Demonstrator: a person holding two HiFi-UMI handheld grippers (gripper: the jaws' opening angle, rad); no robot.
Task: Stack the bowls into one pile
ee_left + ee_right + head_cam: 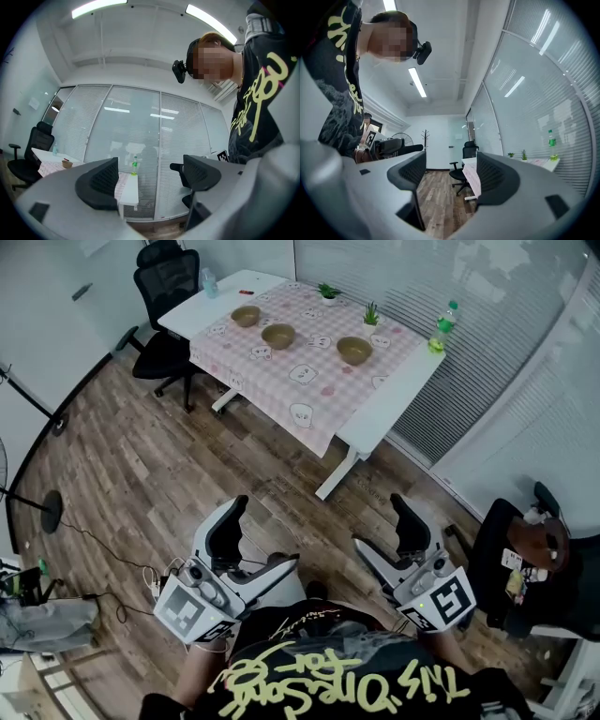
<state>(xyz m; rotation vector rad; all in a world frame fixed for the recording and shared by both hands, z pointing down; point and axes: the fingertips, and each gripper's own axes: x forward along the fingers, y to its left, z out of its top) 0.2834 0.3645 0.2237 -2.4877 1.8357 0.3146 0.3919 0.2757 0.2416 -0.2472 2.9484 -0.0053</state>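
Observation:
Three brown bowls stand apart on the pink checked tablecloth (309, 390) across the room: a left bowl (246, 316), a middle bowl (278, 336) and a right bowl (354, 351). Both grippers are held low in front of the person's chest, far from the table. My left gripper (255, 554) (150, 178) is open with nothing between its jaws, and one small bowl (67, 164) shows far beyond it. My right gripper (392, 545) (451, 174) is open and empty too, looking along the wooden floor past the table's cloth edge (471, 179).
Two small potted plants (329, 291) and a green bottle (444, 326) stand at the table's far side. Black office chairs (164, 296) sit at its left end. Blinds and glass walls run behind. A fan stand (49, 510) and cables lie at left. A person (525, 559) sits at right.

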